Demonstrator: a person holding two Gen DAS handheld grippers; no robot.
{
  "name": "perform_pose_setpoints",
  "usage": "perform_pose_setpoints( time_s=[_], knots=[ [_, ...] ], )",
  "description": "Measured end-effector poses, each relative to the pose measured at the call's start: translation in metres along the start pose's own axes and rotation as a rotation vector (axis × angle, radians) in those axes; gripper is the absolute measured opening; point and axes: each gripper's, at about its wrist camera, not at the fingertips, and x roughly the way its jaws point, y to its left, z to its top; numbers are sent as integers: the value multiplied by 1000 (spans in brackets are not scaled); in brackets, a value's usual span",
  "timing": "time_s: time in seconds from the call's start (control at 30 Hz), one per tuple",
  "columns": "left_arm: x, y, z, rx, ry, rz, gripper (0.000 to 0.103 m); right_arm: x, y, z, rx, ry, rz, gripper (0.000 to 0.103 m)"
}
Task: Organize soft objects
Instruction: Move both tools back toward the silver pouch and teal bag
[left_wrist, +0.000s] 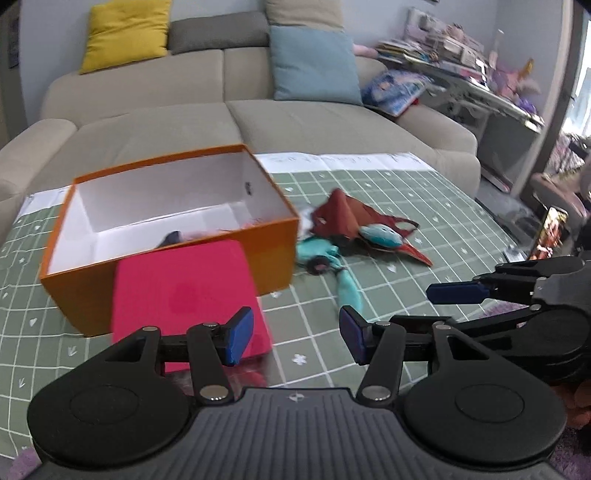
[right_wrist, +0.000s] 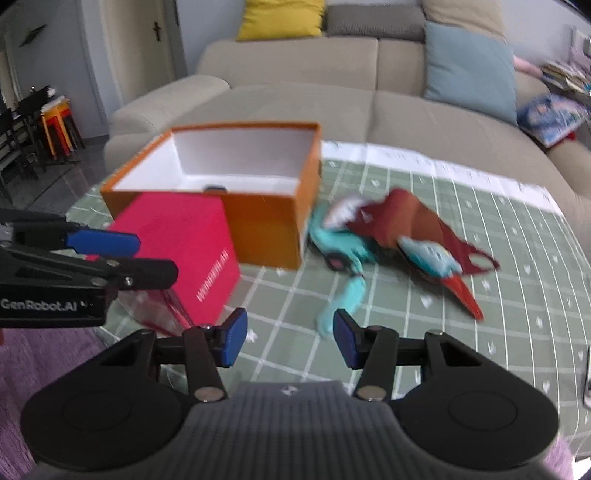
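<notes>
Your left gripper (left_wrist: 293, 336) had its blue pads apart with nothing between them, hanging above the green checked cloth (left_wrist: 424, 221) on the counter. Your right gripper (right_wrist: 290, 338) was likewise parted and empty, with only the cloth showing through the gap; no earlier view shows whether its jaws had been moving. In the left wrist view your right gripper reached in from the right edge, one blue pad (left_wrist: 456, 293) pointing left; in the right wrist view your left gripper came in from the left edge.

Just beyond the left gripper's left pad lay a pink-red box (left_wrist: 184, 295), resting against the front wall of an open orange box (left_wrist: 221, 243) with a white inside. Something small and dark (left_wrist: 171, 237) sat at the bottom of that box, too blurred to name.

To the right of the orange box, touching its corner in the right wrist view, the soft things lay in a heap on the cloth: a rust-brown fabric piece (right_wrist: 413, 218), a teal plush toy (right_wrist: 345, 254) with one limb trailing toward your right gripper, and a pale blue stuffed piece (right_wrist: 428, 254) with a red-orange tip.

Behind the counter stood a beige sofa (left_wrist: 295, 122) with a yellow cushion (left_wrist: 125, 33) and a blue one (left_wrist: 314, 66).
</notes>
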Motion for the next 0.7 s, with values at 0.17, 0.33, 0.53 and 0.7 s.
perform_pose_setpoints(
  time_s=[0.17, 0.33, 0.53, 0.7],
  knots=[
    [7, -22, -1, 44, 19, -13, 63, 2, -22, -2, 75, 15, -30, 51],
    [24, -37, 8, 68, 43, -28, 63, 6, -54, 4, 148, -4, -74, 51],
    [54, -51, 27, 120, 76, -42, 63, 22, -82, 9, 156, -13, -111, 50],
    [90, -63, 39, 139, 127, -65, 63, 45, -110, 12, 180, -5, -121, 48]
  ],
)
